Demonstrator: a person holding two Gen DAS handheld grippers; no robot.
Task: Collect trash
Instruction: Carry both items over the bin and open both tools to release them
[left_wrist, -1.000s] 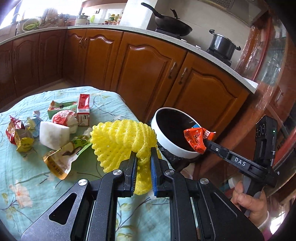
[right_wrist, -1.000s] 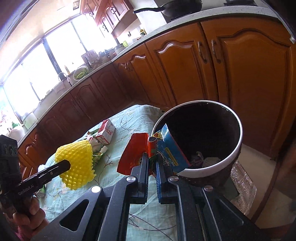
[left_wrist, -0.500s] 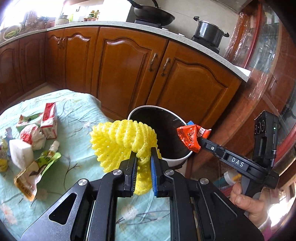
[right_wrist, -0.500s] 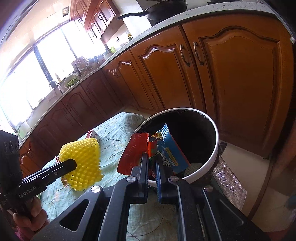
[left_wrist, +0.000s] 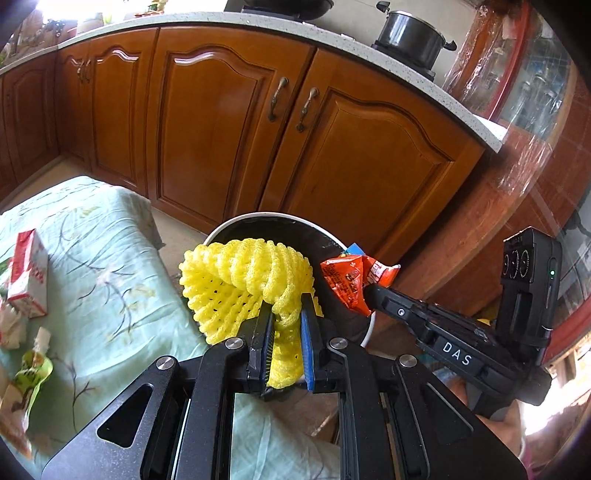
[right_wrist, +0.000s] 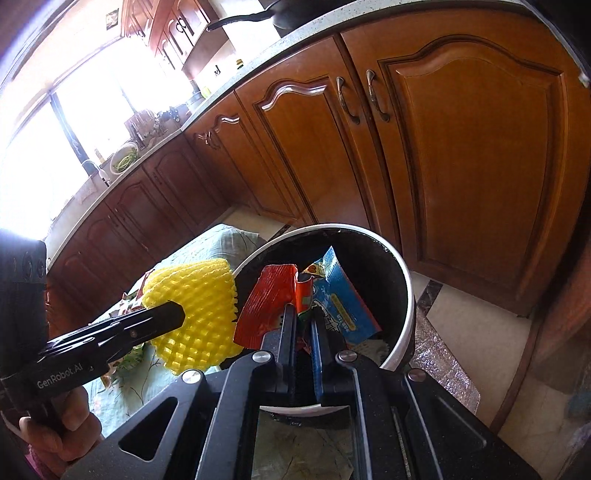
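Note:
My left gripper (left_wrist: 287, 306) is shut on a yellow foam fruit net (left_wrist: 243, 280) and holds it at the near rim of the white trash bin (left_wrist: 258, 218). My right gripper (right_wrist: 303, 314) is shut on red and blue snack wrappers (right_wrist: 269, 299) and holds them over the bin's dark opening (right_wrist: 369, 258). In the left wrist view the right gripper (left_wrist: 365, 291) shows with the red wrapper (left_wrist: 343, 280) over the bin's right side. In the right wrist view the left gripper (right_wrist: 177, 314) and the net (right_wrist: 199, 306) are at the bin's left rim.
A table with a pale green floral cloth (left_wrist: 92, 236) lies left of the bin, with a red and white carton (left_wrist: 27, 273) and a green wrapper (left_wrist: 31, 373) on it. Wooden cabinets (left_wrist: 229, 122) stand close behind the bin. A black pot (left_wrist: 410, 37) sits on the counter.
Both grippers have moved right, off the table and toward the bin. The net now hangs at the bin's rim and the wrappers are over its opening. Both stay shut.

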